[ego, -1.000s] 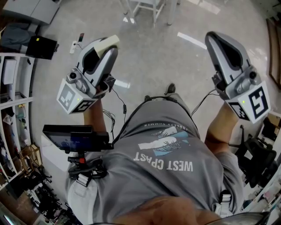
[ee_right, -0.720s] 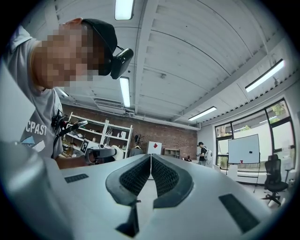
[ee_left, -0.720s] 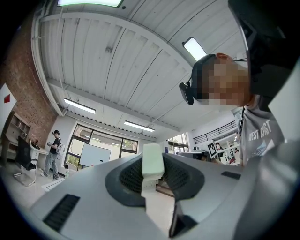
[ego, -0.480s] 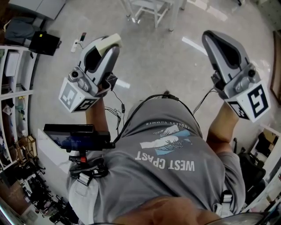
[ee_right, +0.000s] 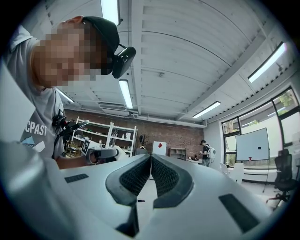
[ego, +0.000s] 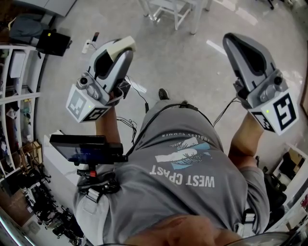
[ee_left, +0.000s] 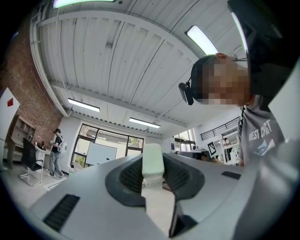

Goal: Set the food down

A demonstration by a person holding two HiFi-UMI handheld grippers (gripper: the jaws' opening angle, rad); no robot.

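A pale cream block of food point(ego: 121, 46) sticks out between the tips of my left gripper point(ego: 115, 54), which is shut on it and held out over the grey floor. In the left gripper view the same block point(ee_left: 153, 160) stands upright between the two grey jaws of the left gripper point(ee_left: 153, 174), which points slightly upward. My right gripper point(ego: 232, 40) is held out at the right, about level with the left. In its own view the right gripper point(ee_right: 150, 164) has its ribbed pads pressed together with nothing between them.
White furniture legs point(ego: 169, 10) stand on the floor ahead. Shelves point(ego: 14, 91) and a black box point(ego: 53, 42) lie to the left. A screen point(ego: 86, 146) hangs at my waist, trailing cables. A person point(ee_left: 57, 150) stands far off by a whiteboard point(ee_left: 101, 154).
The floor has slid under me: the white legs and the black box have shifted in the view, and a foot now shows ahead. Both grippers keep their pose and the left keeps the block.
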